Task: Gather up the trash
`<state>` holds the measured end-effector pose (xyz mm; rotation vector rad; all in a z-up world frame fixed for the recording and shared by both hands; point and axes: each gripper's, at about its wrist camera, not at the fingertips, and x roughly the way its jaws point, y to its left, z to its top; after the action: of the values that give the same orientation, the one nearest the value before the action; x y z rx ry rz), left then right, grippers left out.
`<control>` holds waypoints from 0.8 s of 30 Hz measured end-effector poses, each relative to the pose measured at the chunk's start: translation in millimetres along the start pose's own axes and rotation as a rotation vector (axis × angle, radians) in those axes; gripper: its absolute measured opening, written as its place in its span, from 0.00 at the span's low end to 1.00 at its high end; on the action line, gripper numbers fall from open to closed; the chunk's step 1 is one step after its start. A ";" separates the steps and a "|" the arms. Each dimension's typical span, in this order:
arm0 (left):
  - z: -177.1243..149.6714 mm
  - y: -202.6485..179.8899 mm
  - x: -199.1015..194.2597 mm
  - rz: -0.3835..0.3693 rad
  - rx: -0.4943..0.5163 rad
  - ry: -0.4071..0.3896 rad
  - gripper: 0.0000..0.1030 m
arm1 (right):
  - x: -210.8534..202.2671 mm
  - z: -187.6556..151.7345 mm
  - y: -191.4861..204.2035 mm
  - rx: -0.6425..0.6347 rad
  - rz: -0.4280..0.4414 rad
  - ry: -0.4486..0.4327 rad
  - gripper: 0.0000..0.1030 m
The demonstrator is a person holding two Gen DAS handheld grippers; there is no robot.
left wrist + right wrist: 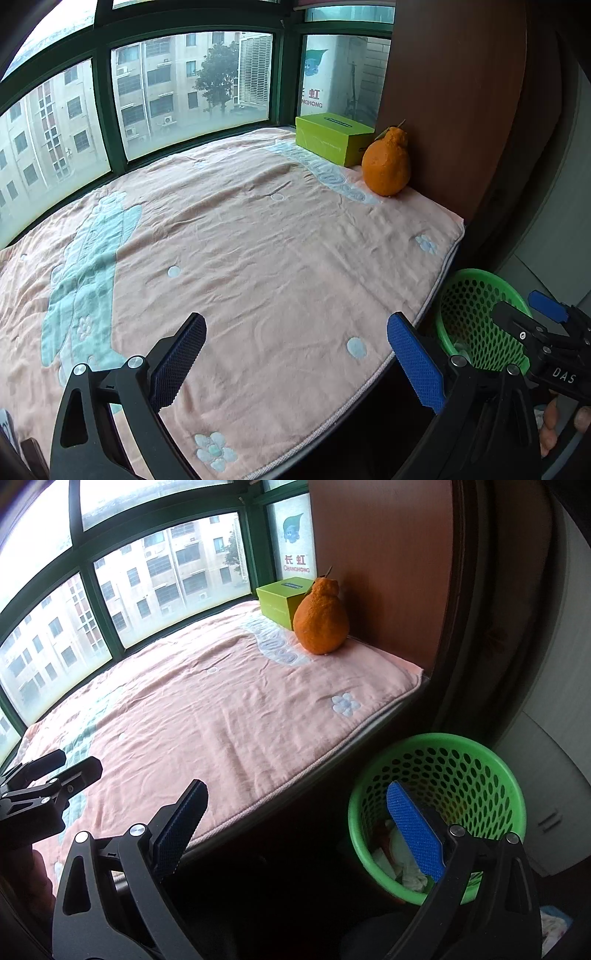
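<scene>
Both the left gripper and right gripper are held with jaws spread, nothing between them. Crumpled trash is seen inside the green basket, beside the blanket-covered ledge.

Green perforated basket; pink flowered blanket; orange fruit; lime box.

Black gripper, blue ribbed pads.
</scene>
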<state>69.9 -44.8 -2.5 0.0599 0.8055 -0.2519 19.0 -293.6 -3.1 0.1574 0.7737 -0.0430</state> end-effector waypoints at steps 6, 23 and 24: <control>-0.2 3.1 0.6 0.006 -0.008 0.003 0.92 | 0.2 -0.1 0.2 0.000 0.001 0.001 0.94; -0.4 9.7 2.2 0.023 -0.021 0.000 0.92 | 1.7 -1.6 -1.7 0.011 -0.005 0.008 0.94; -0.4 9.7 1.8 0.024 -0.022 -0.001 0.92 | 1.6 -1.7 -1.4 0.010 -0.006 0.008 0.94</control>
<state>73.3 -35.7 -4.5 0.0491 0.8062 -0.2207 18.8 -294.7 -5.6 0.1642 0.7817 -0.0522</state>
